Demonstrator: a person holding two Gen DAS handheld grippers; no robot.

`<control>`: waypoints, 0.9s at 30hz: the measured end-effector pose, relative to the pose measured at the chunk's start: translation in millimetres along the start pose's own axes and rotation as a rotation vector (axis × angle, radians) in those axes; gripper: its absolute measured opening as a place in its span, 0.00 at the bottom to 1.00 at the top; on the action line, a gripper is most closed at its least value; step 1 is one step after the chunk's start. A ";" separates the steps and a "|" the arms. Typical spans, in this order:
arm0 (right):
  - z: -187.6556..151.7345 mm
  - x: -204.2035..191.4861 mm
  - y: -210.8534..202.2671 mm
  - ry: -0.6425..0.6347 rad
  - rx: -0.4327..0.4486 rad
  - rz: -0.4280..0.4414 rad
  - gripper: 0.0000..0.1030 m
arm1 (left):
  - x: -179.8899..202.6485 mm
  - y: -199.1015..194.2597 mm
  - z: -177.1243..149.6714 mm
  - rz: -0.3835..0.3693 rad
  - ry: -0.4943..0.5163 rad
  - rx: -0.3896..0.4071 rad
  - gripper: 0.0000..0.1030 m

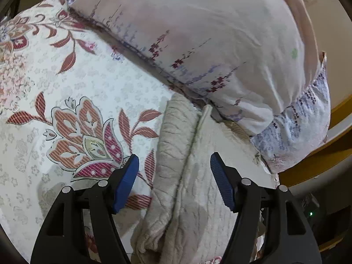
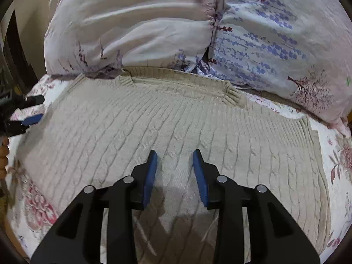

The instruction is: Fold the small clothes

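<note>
A beige cable-knit sweater (image 2: 167,118) lies spread flat on the floral bedsheet (image 2: 37,209), its ribbed hem against the pillows. My right gripper (image 2: 175,154) is open and empty, hovering just over the sweater's middle. In the left wrist view my left gripper (image 1: 173,160) is open and empty above the sweater's edge (image 1: 176,154), where a fold ridge runs away from me. The left gripper's blue pad also shows in the right wrist view (image 2: 33,118) at the sweater's left edge.
Two big pillows with lavender print (image 2: 136,26) (image 2: 275,39) lie right behind the sweater. The floral sheet (image 1: 83,114) stretches left of the sweater. A yellow-brown bed frame edge (image 1: 319,154) shows at the right.
</note>
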State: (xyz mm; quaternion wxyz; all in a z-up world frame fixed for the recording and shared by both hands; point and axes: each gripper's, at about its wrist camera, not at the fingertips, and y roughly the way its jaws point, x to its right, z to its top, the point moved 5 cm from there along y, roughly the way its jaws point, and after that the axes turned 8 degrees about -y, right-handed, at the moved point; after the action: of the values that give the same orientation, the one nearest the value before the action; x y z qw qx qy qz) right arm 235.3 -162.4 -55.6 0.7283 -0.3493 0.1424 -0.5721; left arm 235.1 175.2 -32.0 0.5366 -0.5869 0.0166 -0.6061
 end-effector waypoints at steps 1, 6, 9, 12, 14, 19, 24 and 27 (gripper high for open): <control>-0.6 -0.7 0.1 -0.006 0.001 -0.005 0.34 | 0.5 0.6 -0.2 -0.005 0.001 0.003 0.66; -1.6 -1.5 -0.5 -0.015 0.003 -0.008 0.34 | 6.6 5.4 -3.8 -0.018 0.011 -0.014 0.67; -0.9 -2.1 0.7 -0.031 0.006 -0.020 0.35 | 11.3 10.1 -6.4 -0.039 0.006 -0.031 0.67; -0.5 -3.0 2.0 -0.041 0.008 -0.028 0.35 | 14.7 13.3 -9.8 -0.061 -0.008 -0.048 0.66; -0.8 -3.1 1.9 -0.039 0.010 -0.026 0.35 | 16.3 13.8 -11.2 -0.061 -0.009 -0.046 0.66; -1.0 -3.1 1.8 -0.034 0.013 -0.018 0.35 | 15.9 15.4 -13.0 -0.079 -0.038 -0.056 0.62; -0.7 -3.8 1.9 -0.028 0.016 -0.016 0.35 | 14.3 15.2 -14.7 -0.081 -0.048 -0.059 0.57; -0.7 -3.8 2.0 -0.027 0.016 -0.017 0.35 | 15.9 17.2 -16.6 -0.074 -0.043 -0.062 0.54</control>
State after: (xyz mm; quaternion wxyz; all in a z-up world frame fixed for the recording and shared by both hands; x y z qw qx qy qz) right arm 235.2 -158.9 -58.2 0.7280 -0.3523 0.1249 -0.5747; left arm 238.1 147.1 -37.3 0.4958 -0.6163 0.0020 -0.6119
